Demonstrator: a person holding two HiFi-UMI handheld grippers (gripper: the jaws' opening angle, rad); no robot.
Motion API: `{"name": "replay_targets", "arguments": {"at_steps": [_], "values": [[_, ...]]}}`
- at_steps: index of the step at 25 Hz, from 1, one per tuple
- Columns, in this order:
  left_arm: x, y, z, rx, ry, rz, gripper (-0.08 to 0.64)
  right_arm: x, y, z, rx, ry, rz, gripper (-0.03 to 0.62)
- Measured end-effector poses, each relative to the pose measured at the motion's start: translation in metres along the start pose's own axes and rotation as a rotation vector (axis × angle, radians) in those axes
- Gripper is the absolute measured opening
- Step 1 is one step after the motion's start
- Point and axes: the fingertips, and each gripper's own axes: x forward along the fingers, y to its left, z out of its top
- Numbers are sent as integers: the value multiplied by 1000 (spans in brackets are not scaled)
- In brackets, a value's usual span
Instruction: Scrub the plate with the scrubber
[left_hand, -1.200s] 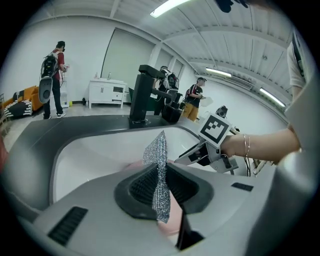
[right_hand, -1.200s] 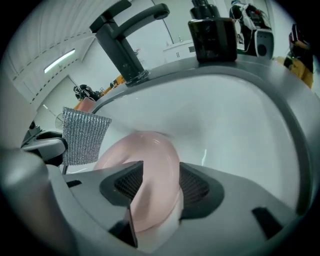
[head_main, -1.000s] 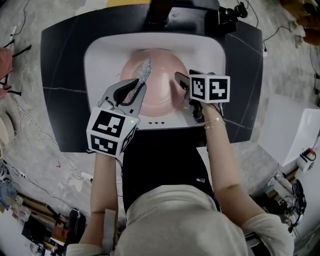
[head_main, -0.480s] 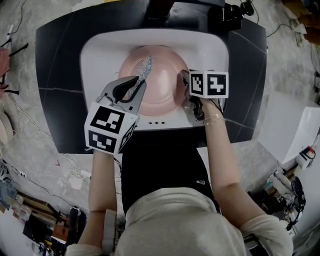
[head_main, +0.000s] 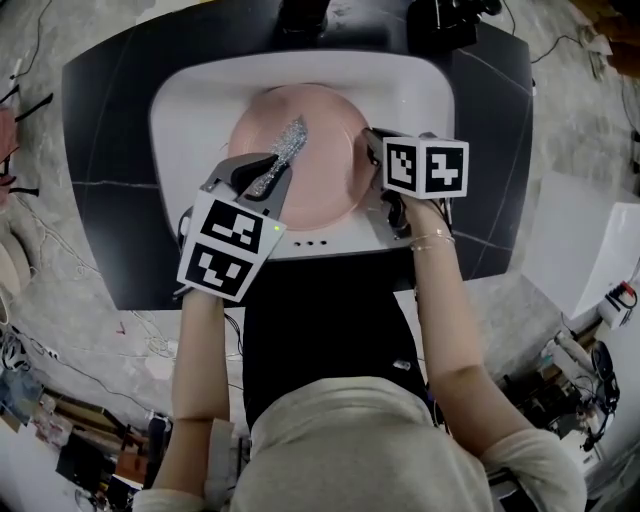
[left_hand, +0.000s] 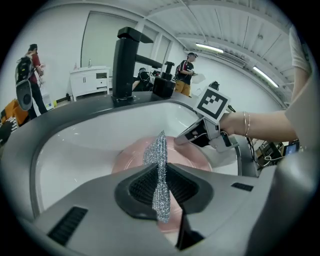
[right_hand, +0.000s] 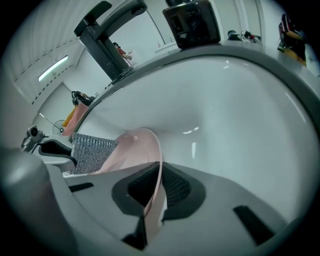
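Note:
A pink plate (head_main: 318, 150) lies in the white sink (head_main: 195, 100). My right gripper (head_main: 368, 142) has just been closing, and its jaws now pinch the plate's right rim (right_hand: 156, 187). In the right gripper view the plate (right_hand: 134, 149) rises from between the pads. My left gripper (head_main: 275, 170) is shut on a silver mesh scrubber (head_main: 280, 152), whose free end hangs over the plate's left half. The left gripper view shows the scrubber (left_hand: 160, 172) standing upright between the pads, the plate (left_hand: 192, 160) behind it, and my right gripper (left_hand: 181, 141) at the plate's rim.
A black tap (left_hand: 125, 62) stands at the back of the sink (left_hand: 90, 145), which is set in a dark counter (head_main: 110, 180). Black devices (head_main: 445, 20) sit at the counter's back right. People (left_hand: 31, 80) stand in the room behind. Cables and clutter (head_main: 70, 440) lie on the floor.
My right gripper's jaws have closed onto the plate's right rim. My left gripper with the scrubber has sunk a little towards the plate and turned slightly.

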Motion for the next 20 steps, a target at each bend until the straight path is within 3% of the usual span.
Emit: {"name": "replay_targets", "arguments": {"at_steps": [10, 20], "values": [[35, -36, -6, 83, 99, -95, 69, -8, 10, 5, -19, -6, 30, 32], [62, -46, 4, 182, 119, -121, 69, -9, 19, 6, 27, -21, 80, 35]]}}
